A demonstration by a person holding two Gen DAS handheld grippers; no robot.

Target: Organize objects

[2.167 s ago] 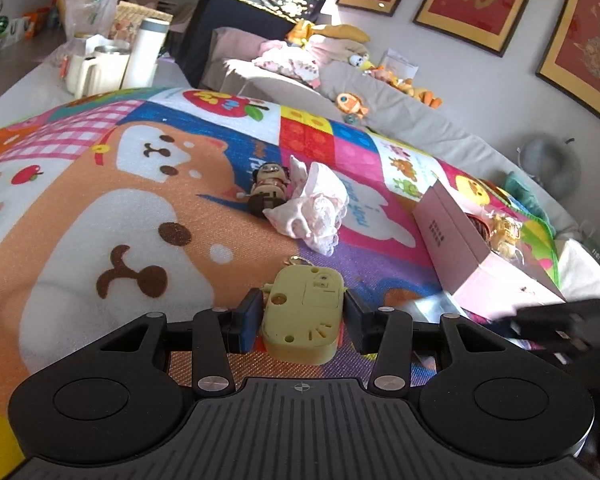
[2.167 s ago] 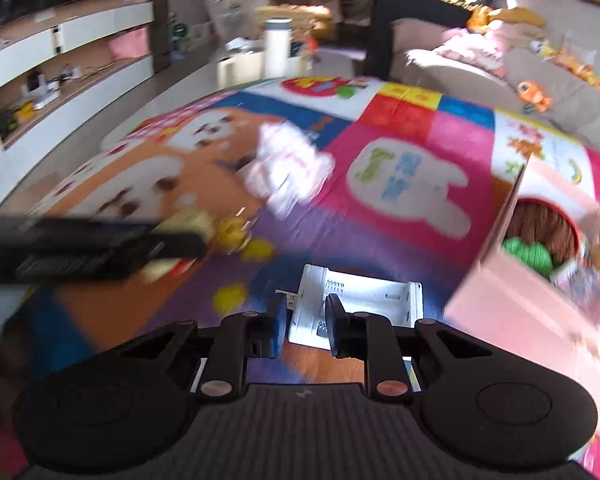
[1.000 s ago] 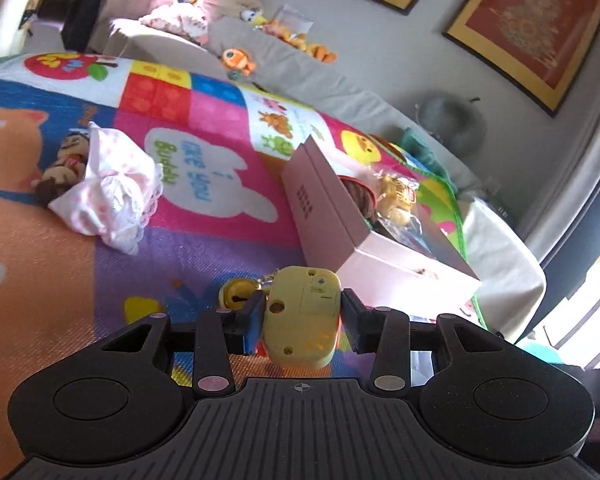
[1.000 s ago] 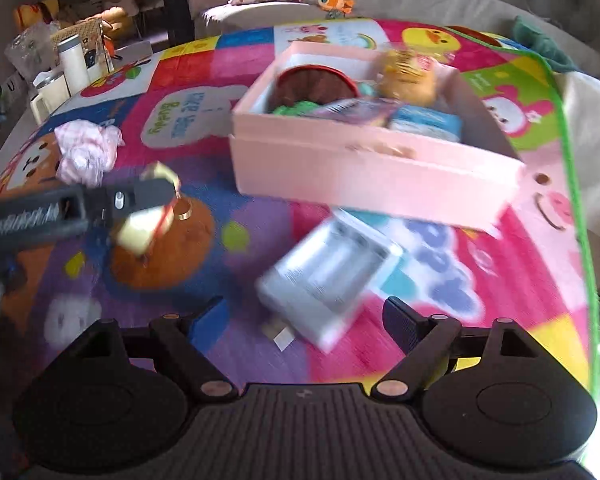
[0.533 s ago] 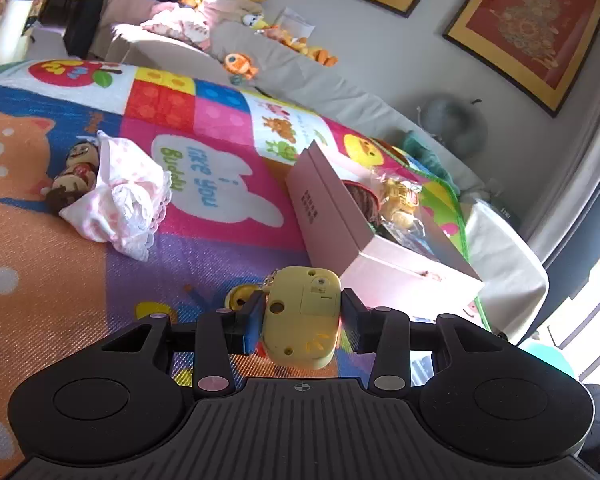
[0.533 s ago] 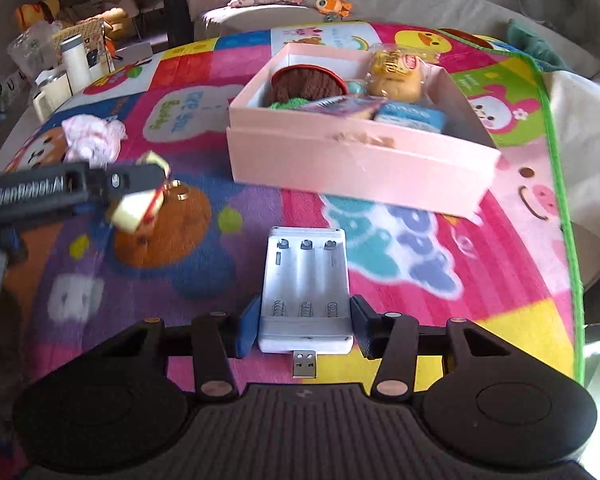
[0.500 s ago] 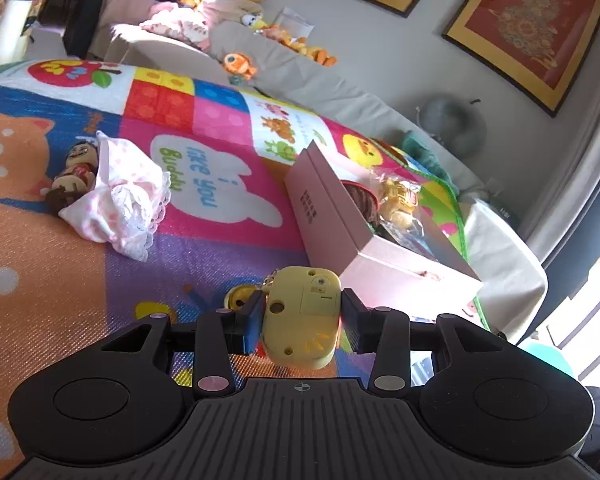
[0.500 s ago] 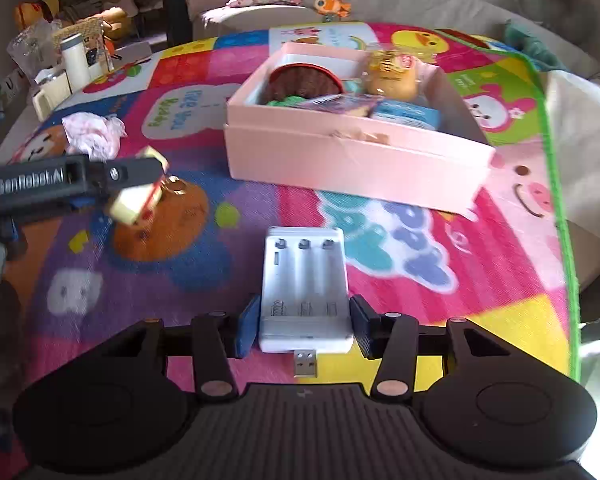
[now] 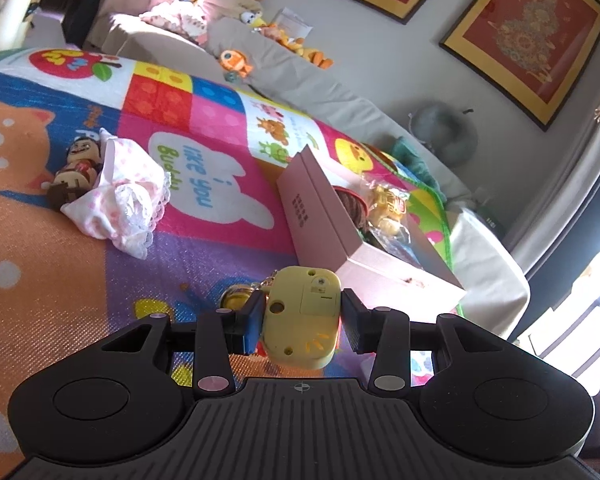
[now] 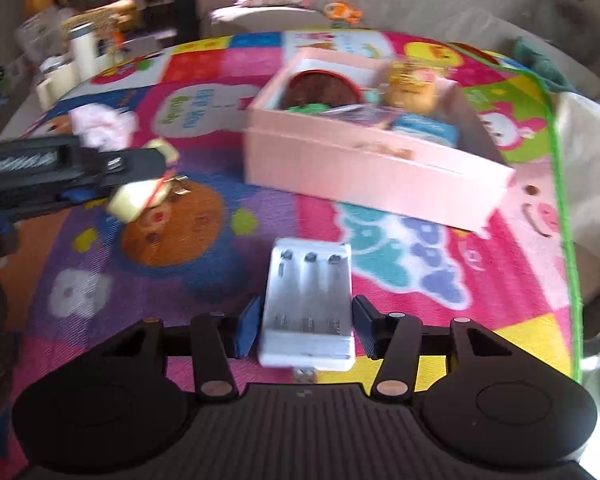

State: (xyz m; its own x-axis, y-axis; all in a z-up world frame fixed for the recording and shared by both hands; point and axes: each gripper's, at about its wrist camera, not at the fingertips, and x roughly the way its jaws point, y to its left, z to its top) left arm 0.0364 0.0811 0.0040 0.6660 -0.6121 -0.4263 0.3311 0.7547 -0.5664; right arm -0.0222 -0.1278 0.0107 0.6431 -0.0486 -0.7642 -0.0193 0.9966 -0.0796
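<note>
My left gripper (image 9: pixel 302 326) is shut on a yellow toy (image 9: pixel 300 316) with a small keychain, held above the play mat short of the pink box (image 9: pixel 320 220). The left gripper and its toy (image 10: pixel 136 196) also show at the left of the right wrist view. My right gripper (image 10: pixel 306 326) is shut on a white battery charger (image 10: pixel 308 304), held above the mat in front of the pink box (image 10: pixel 372 168). The open box holds a brown round item (image 10: pixel 320 88), a yellow packet and other small things.
A pink-and-white cloth (image 9: pixel 120 200) and a small brown doll (image 9: pixel 74 170) lie on the mat (image 9: pixel 220 160) to the left. A grey sofa (image 9: pixel 300 80) with soft toys runs behind. The mat's green edge (image 10: pixel 560 160) is at the right.
The right gripper has closed on the white charger, lifted it, and is moving toward the box. The left gripper has held the yellow toy and drifted slightly.
</note>
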